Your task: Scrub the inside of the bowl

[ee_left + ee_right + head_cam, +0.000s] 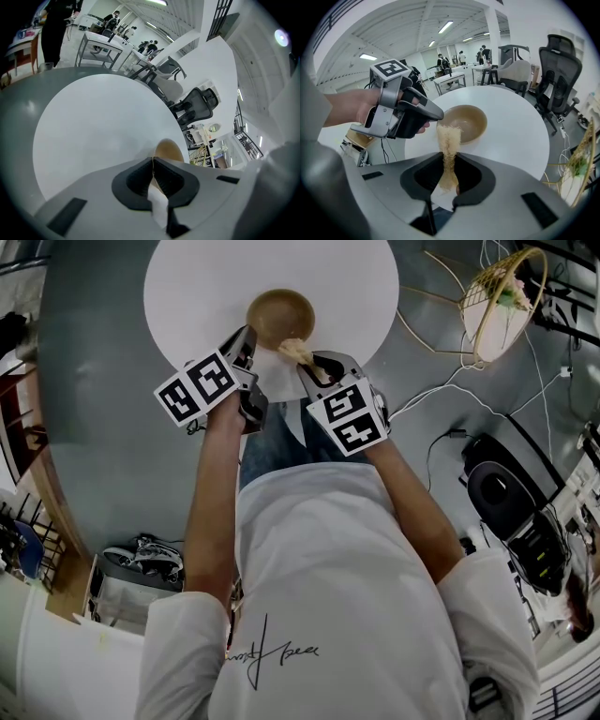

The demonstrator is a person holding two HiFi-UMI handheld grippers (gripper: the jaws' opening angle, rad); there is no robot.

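A brown wooden bowl stands near the front edge of a round white table. My left gripper is at the bowl's near-left side with its jaws closed on the rim. In the left gripper view the bowl shows just beyond the closed jaws of the left gripper. My right gripper is shut on a tan fibrous scrubber. The scrubber sticks out toward the near rim of the bowl, beside the left gripper. In the head view the scrubber sits at the bowl's near edge.
A wire basket with flowers stands on the grey floor to the right, with cables running to a black device. Office chairs stand beyond the table. Shelving is at the left.
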